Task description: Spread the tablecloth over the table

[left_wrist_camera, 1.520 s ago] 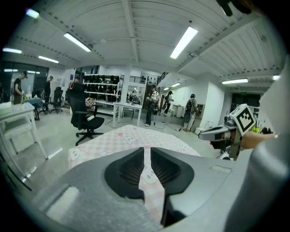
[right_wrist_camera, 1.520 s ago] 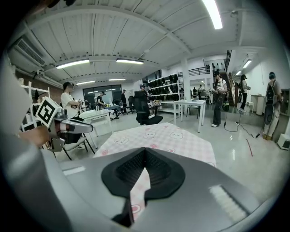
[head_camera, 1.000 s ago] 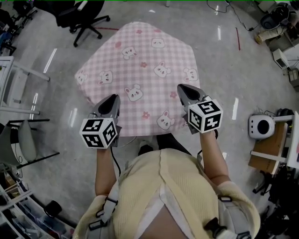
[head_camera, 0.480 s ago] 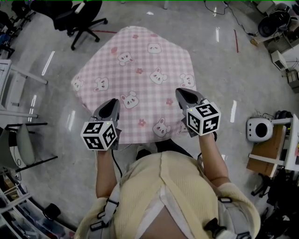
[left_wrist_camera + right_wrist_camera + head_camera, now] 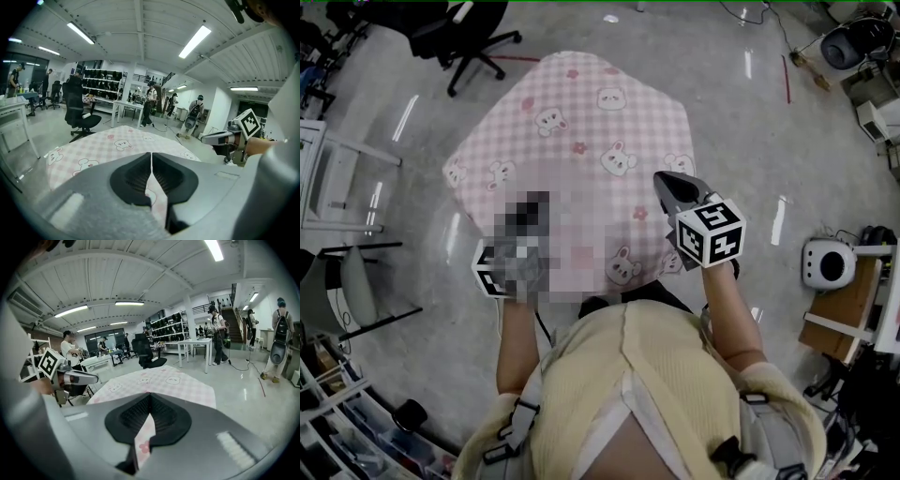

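Head view, bottom of frame: person's yellow top, both forearms reaching up-frame.

Right gripper, right of centre in the head view, marker cube facing the camera. Its own view shows the jaws pressed together, with a strip of pink cloth with a flower print pinched between the pads and hanging below them.

Left gripper sits left of centre in the head view. Its jaws have just been closing. In the left gripper view the tips meet, and pink cloth is caught in the slit under them.

Both grippers sit at the near edge of the tablecloth, one at each near corner, well apart.

The tablecloth is pink check with bear and rabbit faces, lying flat across the middle and upper middle of the head view. It covers the table top; its edges drop off the sides and the table is hidden under it.

Beyond it, upper left: a black office chair on a shiny grey floor. People stand far back in both gripper views.
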The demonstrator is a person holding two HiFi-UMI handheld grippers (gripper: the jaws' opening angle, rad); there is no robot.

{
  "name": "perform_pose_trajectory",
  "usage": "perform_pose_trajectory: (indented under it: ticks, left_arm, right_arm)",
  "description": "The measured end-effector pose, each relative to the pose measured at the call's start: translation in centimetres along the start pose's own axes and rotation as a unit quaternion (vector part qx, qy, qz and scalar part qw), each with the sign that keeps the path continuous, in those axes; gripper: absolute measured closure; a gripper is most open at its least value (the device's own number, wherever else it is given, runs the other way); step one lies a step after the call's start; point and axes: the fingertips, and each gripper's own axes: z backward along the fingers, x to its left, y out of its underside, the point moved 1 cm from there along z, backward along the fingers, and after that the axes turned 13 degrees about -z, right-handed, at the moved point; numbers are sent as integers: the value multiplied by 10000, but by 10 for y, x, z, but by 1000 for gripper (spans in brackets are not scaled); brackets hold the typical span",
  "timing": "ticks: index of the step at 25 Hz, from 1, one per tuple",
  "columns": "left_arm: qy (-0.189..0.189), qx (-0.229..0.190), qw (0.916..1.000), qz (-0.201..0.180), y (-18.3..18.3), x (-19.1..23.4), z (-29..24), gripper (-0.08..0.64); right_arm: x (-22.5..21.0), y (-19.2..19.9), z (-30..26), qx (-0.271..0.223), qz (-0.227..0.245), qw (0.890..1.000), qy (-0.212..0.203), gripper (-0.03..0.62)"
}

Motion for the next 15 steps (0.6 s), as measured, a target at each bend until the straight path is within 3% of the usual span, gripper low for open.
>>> perform_pose_trajectory:
  ticks: [15]
  left_arm:
    - [3, 406, 9986, -343, -11, -11, -36, 561]
  right_arm:
    - [-23, -5, -25, 110, -218, 9993, -277, 589]
